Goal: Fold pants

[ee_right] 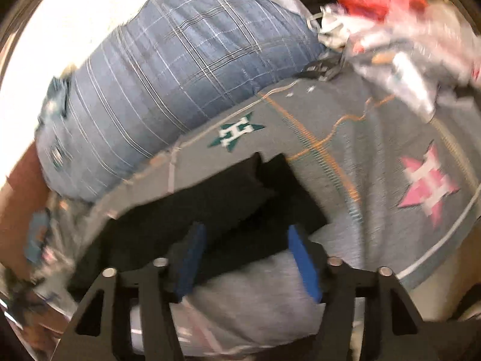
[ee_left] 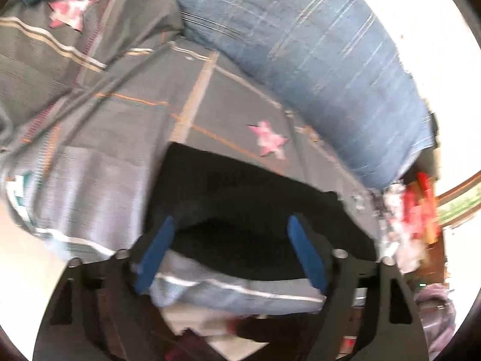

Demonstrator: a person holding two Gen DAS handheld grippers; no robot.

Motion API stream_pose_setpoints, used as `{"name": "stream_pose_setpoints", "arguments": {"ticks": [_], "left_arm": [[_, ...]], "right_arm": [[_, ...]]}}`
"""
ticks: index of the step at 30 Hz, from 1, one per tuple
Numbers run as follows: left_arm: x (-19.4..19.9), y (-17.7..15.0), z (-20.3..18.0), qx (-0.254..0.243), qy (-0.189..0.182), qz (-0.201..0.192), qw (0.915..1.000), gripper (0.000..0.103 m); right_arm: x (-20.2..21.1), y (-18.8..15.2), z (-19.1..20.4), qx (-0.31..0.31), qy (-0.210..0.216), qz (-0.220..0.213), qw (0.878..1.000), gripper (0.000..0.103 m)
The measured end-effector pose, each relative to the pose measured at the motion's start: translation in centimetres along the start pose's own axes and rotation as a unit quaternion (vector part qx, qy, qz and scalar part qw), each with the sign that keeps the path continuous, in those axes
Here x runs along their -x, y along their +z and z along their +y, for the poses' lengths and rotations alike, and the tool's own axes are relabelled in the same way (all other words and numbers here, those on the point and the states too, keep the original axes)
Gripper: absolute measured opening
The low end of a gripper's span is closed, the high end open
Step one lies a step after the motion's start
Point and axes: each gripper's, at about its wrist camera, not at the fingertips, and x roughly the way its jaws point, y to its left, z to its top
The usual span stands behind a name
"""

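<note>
The black pants (ee_left: 237, 198) lie on a grey patterned bedsheet (ee_left: 114, 138) near the bed's front edge. In the left wrist view my left gripper (ee_left: 231, 225) is open, its blue pads (ee_left: 156, 252) standing wide apart over the pants' near edge. In the right wrist view the pants (ee_right: 228, 198) lie folded in layers, and my right gripper (ee_right: 245, 234) is open with its blue pads (ee_right: 303, 261) on either side of the cloth. Both views are blurred.
A blue plaid pillow (ee_left: 315, 60) lies behind the pants; it also shows in the right wrist view (ee_right: 168, 69). Red and white clutter (ee_right: 387, 21) sits at the bed's far end. The sheet (ee_right: 375, 156) carries pink and green stars.
</note>
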Motion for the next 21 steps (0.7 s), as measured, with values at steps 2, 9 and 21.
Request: {"name": "stream_pose_setpoints", "arguments": {"ticks": [2, 9, 21], "left_arm": [[-1.9, 0.5, -0.6, 0.009, -0.012, 0.021, 0.9997, 0.082], [-8.3, 1.4, 0.1, 0.062, -0.010, 0.097, 0.9933, 0.082], [-6.4, 7.9, -4.5, 0.033, -0.024, 0.050, 0.9979, 0.003]], "right_arm": [[-1.0, 0.0, -0.1, -0.033, 0.032, 0.021, 0.999, 0.062], [-4.3, 0.5, -1.3, -0.120, 0.052, 0.041, 0.991, 0.062], [-3.4, 8.7, 2.0, -0.087, 0.136, -0.037, 0.986, 0.013]]}}
